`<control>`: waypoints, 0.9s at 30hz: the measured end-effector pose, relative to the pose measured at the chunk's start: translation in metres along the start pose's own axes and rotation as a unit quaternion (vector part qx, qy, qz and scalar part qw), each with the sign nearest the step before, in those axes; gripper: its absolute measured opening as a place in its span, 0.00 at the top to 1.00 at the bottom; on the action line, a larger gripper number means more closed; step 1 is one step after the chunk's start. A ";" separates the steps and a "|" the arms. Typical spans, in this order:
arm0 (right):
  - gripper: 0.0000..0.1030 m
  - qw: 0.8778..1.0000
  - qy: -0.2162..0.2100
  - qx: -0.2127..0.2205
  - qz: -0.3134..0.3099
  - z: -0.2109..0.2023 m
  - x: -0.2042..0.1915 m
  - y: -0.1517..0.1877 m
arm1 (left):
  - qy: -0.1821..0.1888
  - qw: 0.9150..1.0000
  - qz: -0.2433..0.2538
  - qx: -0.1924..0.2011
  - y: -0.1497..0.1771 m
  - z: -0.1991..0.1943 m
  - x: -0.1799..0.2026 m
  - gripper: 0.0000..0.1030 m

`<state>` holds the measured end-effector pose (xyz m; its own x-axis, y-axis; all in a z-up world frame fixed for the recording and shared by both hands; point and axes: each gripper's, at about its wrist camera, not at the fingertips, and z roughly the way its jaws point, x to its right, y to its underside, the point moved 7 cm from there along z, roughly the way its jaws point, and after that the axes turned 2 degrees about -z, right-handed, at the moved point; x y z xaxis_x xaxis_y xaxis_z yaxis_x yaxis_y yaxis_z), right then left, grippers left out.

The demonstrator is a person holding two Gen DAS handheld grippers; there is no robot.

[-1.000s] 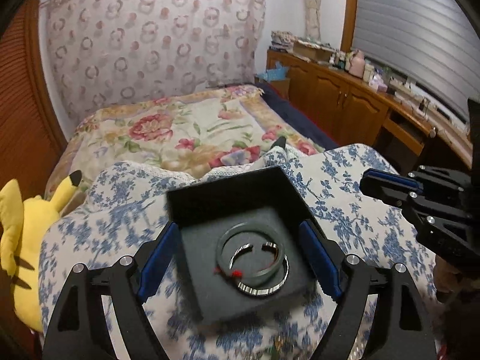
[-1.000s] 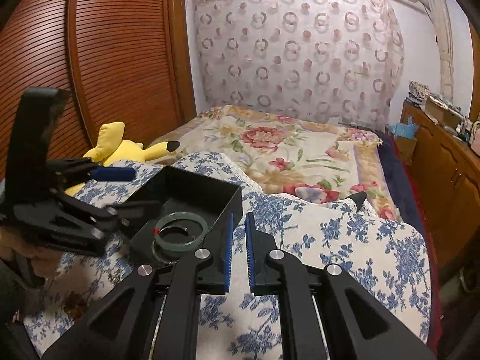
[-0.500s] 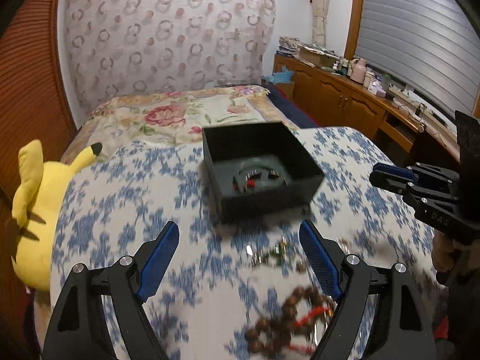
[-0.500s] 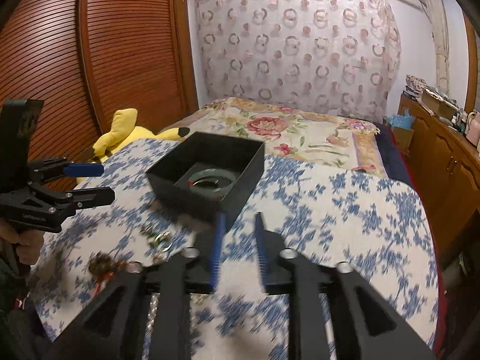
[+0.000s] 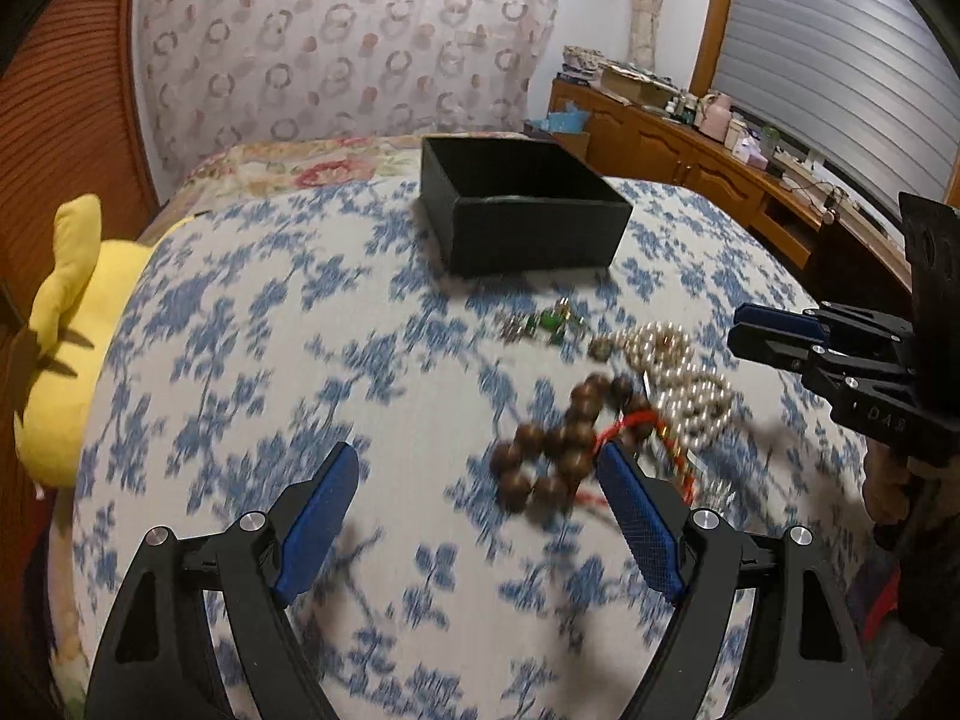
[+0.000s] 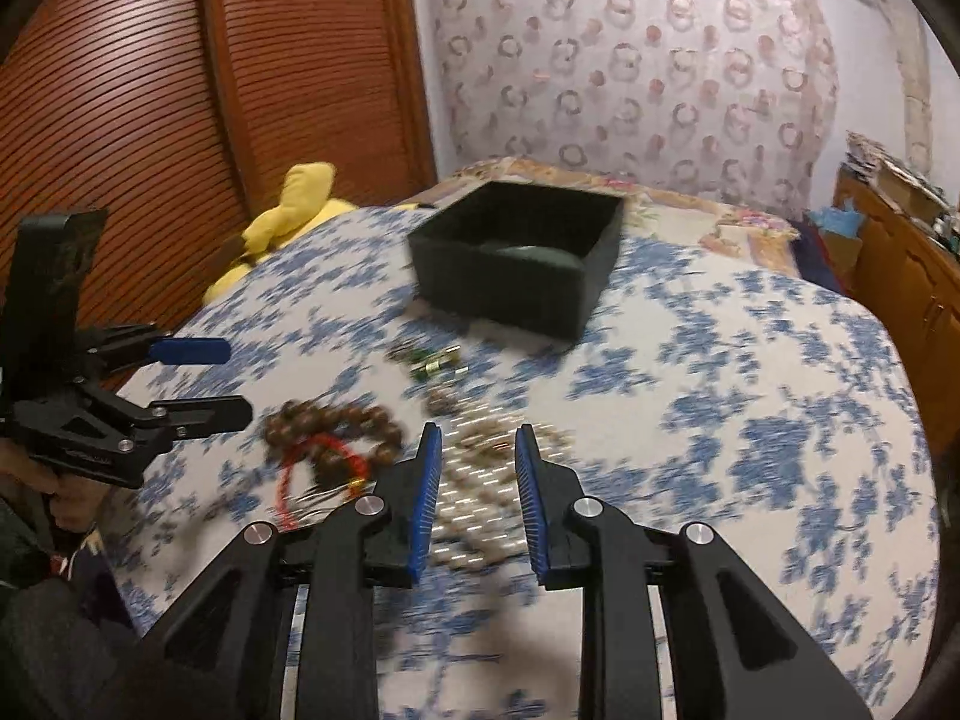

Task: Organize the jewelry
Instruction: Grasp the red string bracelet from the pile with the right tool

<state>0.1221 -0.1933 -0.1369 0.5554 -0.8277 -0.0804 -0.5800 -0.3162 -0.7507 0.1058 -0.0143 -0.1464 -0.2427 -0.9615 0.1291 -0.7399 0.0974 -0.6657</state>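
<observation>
Cloth point(image 5: 252, 372) with a blue flower print covers the rounded surface and carries everything else. Behind it lies a bed with a floral cover point(image 6: 738, 222), with a ring-patterned curtain point(image 5: 336, 48) on the far wall. A yellow plush toy point(image 5: 72, 324) sits off the cloth's left edge.

Toward the back of the cloth stands an open black box point(image 5: 528, 228); a pale curved shape shows inside it in the right wrist view, too blurred to name. The loose jewelry lies in front of the box, on the cloth. Nearest the box is a small cluster of green and gold pieces point(image 5: 543, 324). Closer to the cameras, a string of white pearls point(image 5: 684, 378) lies heaped just beside a brown wooden bead bracelet point(image 5: 558, 444), with a red cord point(image 5: 630, 423) running between them.

The left gripper point(image 5: 477, 516) hangs over the cloth with its blue-padded fingers wide apart and nothing between them; the bead bracelet lies just ahead of its right finger. The right gripper point(image 6: 479, 492) hovers above the pearls with its fingers parted and not touching them, the strand blurred in the gap below.
</observation>
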 end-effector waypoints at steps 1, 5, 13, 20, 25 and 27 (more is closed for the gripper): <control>0.73 1.000 -0.009 -0.004 -0.005 0.003 -0.008 0.001 | -0.001 1.000 -0.001 0.000 0.003 -0.001 -0.002 0.23; 0.73 0.999 -0.035 -0.019 -0.025 0.011 -0.034 0.004 | -0.005 1.000 -0.012 0.000 0.012 -0.006 -0.011 0.23; 0.80 0.995 -0.061 -0.061 -0.057 0.026 -0.062 0.015 | -0.010 1.000 -0.026 0.000 0.017 -0.007 -0.024 0.23; 0.80 0.995 -0.037 -0.077 -0.057 0.035 -0.056 0.018 | -0.006 1.000 -0.026 0.001 0.020 -0.008 -0.023 0.23; 0.80 0.993 -0.028 -0.085 -0.074 0.041 -0.060 0.018 | -0.005 1.000 -0.026 0.001 0.019 -0.008 -0.021 0.23; 0.89 0.993 -0.025 -0.086 -0.079 0.042 -0.059 0.018 | -0.004 1.000 -0.026 0.001 0.019 -0.008 -0.021 0.23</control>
<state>0.1036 -0.1306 -0.1731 0.6733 -0.7394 -0.0064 -0.5744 -0.5175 -0.6342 0.0920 0.0093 -0.1561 -0.1984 -0.9675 0.1570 -0.7499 0.0467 -0.6599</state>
